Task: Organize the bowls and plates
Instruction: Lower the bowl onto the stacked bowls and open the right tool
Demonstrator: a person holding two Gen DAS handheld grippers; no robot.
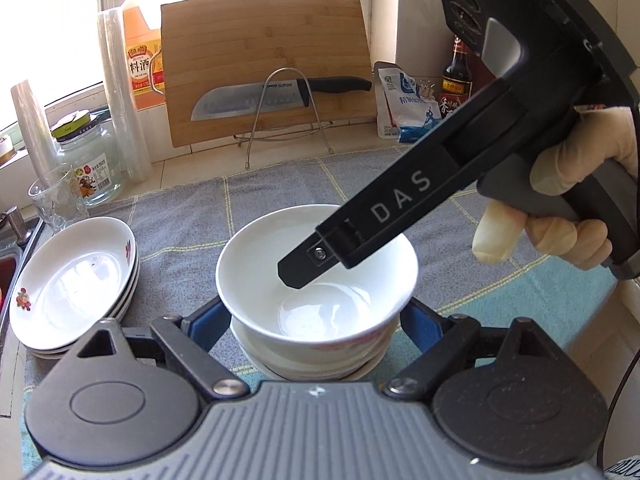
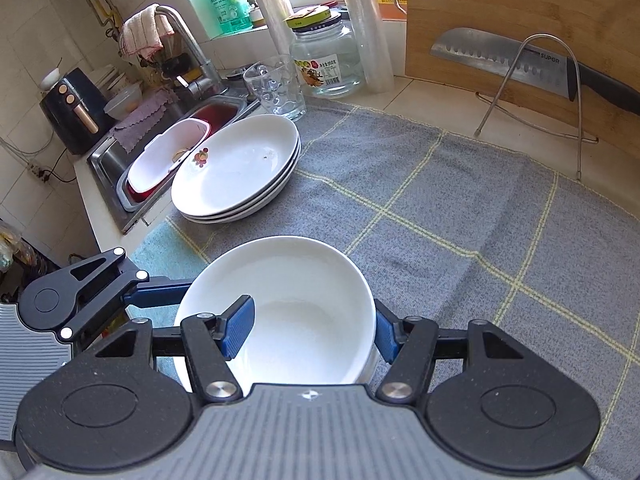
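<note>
1. Far left: sink (image 2: 120,152) with a white-and-red basin (image 2: 168,152) in it; faucet (image 2: 180,36) with a rag draped over it.
2. Stack of plates (image 1: 76,280) sits on the grey checked cloth (image 1: 192,232) at the left edge of the worktop (image 1: 280,162), next to the sink; top plate has a small flower print at the rim.
3. Behind the plates: drinking glass (image 1: 58,196), glass jar (image 1: 90,164) with a yellow-green lid, two rolls of clear film (image 1: 122,96).
4. Centre: stack of bowls (image 1: 316,276) on the cloth, well apart from the plates; top bowl white, upright, empty.
5. Left gripper (image 1: 316,320) straddles the bowl stack; blue pads on either side of the lower part; jaws wide; can't tell whether the pads press or just sit beside it.
6. Right gripper (image 2: 312,332) is clamped on the top bowl's rim: one blue pad inside the bowl, the other outside against the wall; gripping the bowl.
7. From the left wrist view, the right gripper's black finger reaches down into the bowl; gloved hand (image 1: 580,192) on its handle at right.
8. Back: bamboo cutting board (image 1: 268,68) leaning on the wall, knife (image 1: 276,98) resting on a wire rack (image 1: 280,112) in front of it.
9. Right rear: white pouch (image 1: 404,108), dark sauce bottle (image 1: 456,76).
</note>
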